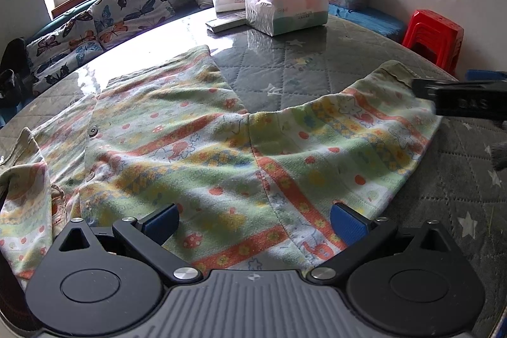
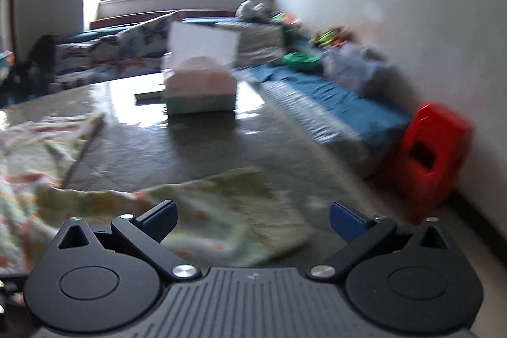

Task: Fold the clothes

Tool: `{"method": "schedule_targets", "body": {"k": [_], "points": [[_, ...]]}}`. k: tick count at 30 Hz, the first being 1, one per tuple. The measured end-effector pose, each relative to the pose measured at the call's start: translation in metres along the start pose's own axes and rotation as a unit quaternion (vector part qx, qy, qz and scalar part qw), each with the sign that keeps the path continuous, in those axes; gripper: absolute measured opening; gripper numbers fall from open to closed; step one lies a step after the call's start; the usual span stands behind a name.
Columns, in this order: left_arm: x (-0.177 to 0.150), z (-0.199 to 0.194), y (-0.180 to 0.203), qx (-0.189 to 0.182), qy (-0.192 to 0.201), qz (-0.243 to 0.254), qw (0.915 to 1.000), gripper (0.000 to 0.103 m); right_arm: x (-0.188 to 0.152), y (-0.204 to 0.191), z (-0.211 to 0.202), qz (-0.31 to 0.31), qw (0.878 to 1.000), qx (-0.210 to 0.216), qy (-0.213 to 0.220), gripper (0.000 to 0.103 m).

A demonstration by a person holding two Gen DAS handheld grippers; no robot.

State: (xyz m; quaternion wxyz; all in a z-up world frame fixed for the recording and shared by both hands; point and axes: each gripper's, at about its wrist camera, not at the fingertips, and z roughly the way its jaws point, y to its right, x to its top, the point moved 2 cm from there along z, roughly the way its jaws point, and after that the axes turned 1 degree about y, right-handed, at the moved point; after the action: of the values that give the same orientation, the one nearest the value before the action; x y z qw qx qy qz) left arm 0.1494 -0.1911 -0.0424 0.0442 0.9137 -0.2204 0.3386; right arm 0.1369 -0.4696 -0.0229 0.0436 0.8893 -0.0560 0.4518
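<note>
A small, soft cotton garment printed in green, orange and yellow stripes with cartoon figures (image 1: 202,148) lay spread across the near half of a grey quilted table under a glossy clear cover (image 1: 301,65), one sleeve or leg reaching toward the table's right edge and another bunched at its left edge. The left gripper (image 1: 253,222) hovered low over the near hem, its blue-padded jaws spread wide with nothing between them; the right gripper (image 2: 252,222) was likewise spread and empty above the right-hand cuff (image 2: 240,189) (that view was blurred, so contact could not be judged). The cloth looked light, limp and thin, likely to drape and wrinkle rather than hold a crease, and apt to slide on the slick cover. Seamed hems and cuffs seemed the firmest places to pinch. A tissue box (image 1: 286,11) stood well apart, toward the far edge.
</note>
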Motion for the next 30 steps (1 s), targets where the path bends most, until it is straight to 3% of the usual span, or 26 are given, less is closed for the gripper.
{"method": "schedule_targets", "body": {"k": [4,7,12,21,30], "points": [[0.0,0.0,-0.001,-0.001,-0.001,-0.002,1.0,0.103,0.004,-0.004,0.026,-0.004,0.998,0.046,-0.039,0.103],[-0.001,0.0,-0.002,-0.002,0.0,-0.003,1.0,0.103,0.003,0.0,0.042,-0.029,0.998,0.021,-0.055,0.103],[-0.003,0.0,-0.004,-0.007,0.0,-0.008,0.9999,0.103,0.013,0.013,0.038,-0.03,0.998,-0.015,-0.046,0.103],[-0.004,-0.002,-0.005,-0.007,-0.002,-0.013,0.9999,0.103,0.01,-0.039,0.039,-0.089,0.989,0.1,-0.057,0.103],[-0.006,-0.002,-0.007,-0.01,-0.003,-0.017,0.9998,0.103,0.02,-0.04,0.063,-0.067,0.991,0.096,-0.065,0.103]]}}
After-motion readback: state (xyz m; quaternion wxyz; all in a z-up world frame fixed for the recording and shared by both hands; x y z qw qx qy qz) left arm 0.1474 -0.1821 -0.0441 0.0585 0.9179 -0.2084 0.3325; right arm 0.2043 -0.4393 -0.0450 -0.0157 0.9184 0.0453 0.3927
